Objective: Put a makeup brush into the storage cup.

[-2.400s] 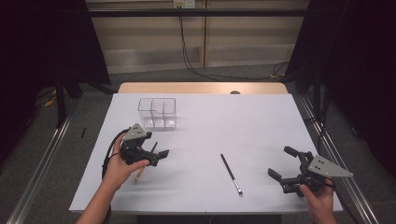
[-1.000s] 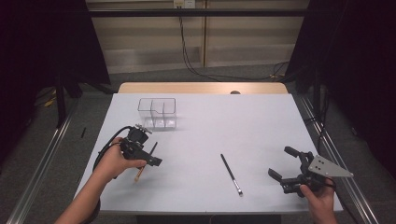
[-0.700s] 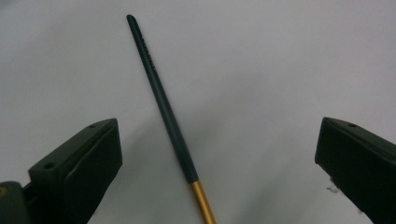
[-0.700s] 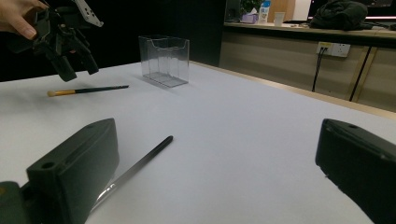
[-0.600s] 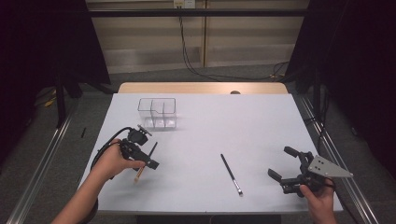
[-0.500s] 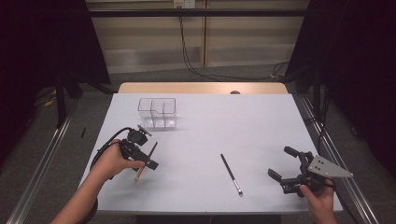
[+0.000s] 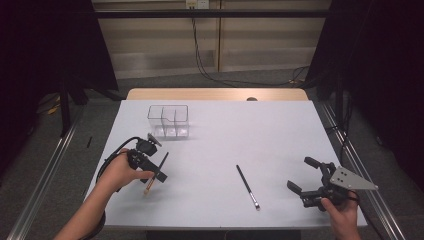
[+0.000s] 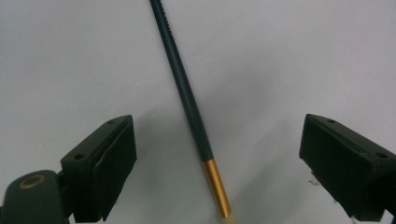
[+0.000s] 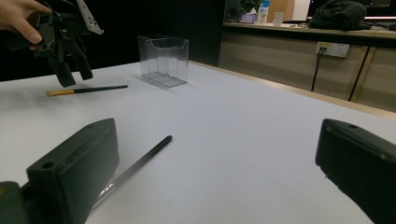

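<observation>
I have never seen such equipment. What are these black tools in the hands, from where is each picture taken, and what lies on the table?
A person holds a hand tool with two jaws in each hand: the left gripper and the right gripper. The high view looks down from above; the other two cameras ride on the grippers and look along their jaws. On the white table lie a gold-banded brush, a second dark brush and a clear plastic organizer. The left jaws straddle the first brush and have just been closing, not yet touching it. The right jaws are open and hold nothing.
</observation>
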### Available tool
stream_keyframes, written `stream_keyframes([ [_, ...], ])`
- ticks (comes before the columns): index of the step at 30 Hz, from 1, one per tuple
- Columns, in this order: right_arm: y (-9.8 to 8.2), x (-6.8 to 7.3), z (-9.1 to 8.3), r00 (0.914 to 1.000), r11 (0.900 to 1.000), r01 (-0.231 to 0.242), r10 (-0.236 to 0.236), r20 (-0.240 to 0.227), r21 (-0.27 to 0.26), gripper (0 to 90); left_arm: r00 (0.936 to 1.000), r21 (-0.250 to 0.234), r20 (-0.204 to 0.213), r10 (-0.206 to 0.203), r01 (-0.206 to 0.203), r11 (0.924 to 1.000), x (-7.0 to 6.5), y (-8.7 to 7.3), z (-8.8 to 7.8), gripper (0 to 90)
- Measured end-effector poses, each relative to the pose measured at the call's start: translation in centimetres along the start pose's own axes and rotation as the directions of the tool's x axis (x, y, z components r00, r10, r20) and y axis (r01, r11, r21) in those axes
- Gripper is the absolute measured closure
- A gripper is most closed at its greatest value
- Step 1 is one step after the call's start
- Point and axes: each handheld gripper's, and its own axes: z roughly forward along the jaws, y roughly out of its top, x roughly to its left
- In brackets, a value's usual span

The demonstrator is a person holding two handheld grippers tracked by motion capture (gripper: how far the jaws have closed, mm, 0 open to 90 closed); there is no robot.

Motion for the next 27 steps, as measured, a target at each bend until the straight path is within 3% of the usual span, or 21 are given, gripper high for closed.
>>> stream_keyframes([
  [5,-0.01,0.0,0.02,1.0,1.0,0.0,0.0,0.0,0.0,0.0,0.9996,0.017,-0.02,-0.017,0.018,0.9997,0.24,-0.04,-0.02,18.7],
  [7,0.0,0.02,0.04,1.0,1.0,0.0,0.0,0.0,0.0,0.0,0.9996,0.027,-0.02,-0.02,0.02,0.9994,0.37,-0.11,0.03,26.2],
  [11,-0.01,-0.01,0.02,1.0,1.0,0.0,0.0,0.0,0.0,0.0,0.9991,0.052,-0.036,-0.021,0.022,0.9984,0.39,-0.25,0.25,32.7],
  [12,-0.01,-0.02,0.01,1.0,1.0,0.0,0.0,0.0,0.0,0.0,0.9988,0.065,-0.031,-0.037,0.039,0.9972,0.47,-0.31,0.34,33.9],
  [19,-0.01,-0.04,-0.01,1.0,1.0,0.002,-0.002,0.0,-0.001,0.0,0.9981,0.092,-0.052,-0.032,0.037,0.9951,0.31,-0.32,0.51,49.2],
  [22,-0.03,-0.05,-0.02,1.0,1.0,0.0,0.0,0.002,0.002,0.0,0.9992,0.096,-0.028,-0.027,0.03,0.9949,0.19,-0.33,0.52,52.1],
  [27,-0.01,-0.08,-0.02,1.0,1.0,0.004,-0.004,0.001,-0.001,0.0,0.9973,0.099,-0.067,-0.031,0.038,0.9944,0.03,-0.22,0.62,59.8],
])
